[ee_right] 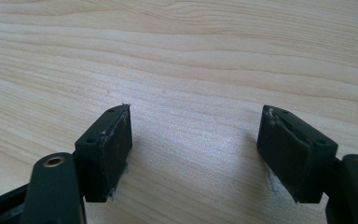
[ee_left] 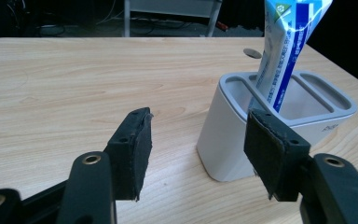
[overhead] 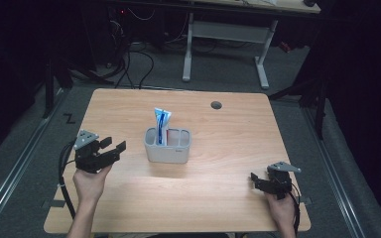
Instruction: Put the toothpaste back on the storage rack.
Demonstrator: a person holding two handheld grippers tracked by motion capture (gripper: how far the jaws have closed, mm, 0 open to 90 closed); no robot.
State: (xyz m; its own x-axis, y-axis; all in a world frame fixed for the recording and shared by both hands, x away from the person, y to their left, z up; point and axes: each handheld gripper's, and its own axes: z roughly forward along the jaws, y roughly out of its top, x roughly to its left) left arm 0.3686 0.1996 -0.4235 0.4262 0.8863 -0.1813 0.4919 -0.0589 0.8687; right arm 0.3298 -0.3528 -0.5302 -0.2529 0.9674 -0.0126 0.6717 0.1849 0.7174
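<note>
A white-and-blue toothpaste tube [overhead: 161, 125] stands upright in the left compartment of a pale grey plastic holder [overhead: 167, 152] at the middle of the light wooden tabletop [overhead: 228, 148]. The left tool [overhead: 113, 148], jaws apart, sits just left of the holder; the right tool [overhead: 256, 179], jaws apart, rests well apart near the tabletop's right front corner

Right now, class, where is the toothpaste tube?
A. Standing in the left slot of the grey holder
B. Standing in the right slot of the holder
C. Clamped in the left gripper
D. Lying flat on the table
A: the tube stands upright in the left slot of the holder, while the left gripper is open and apart from it.
</note>
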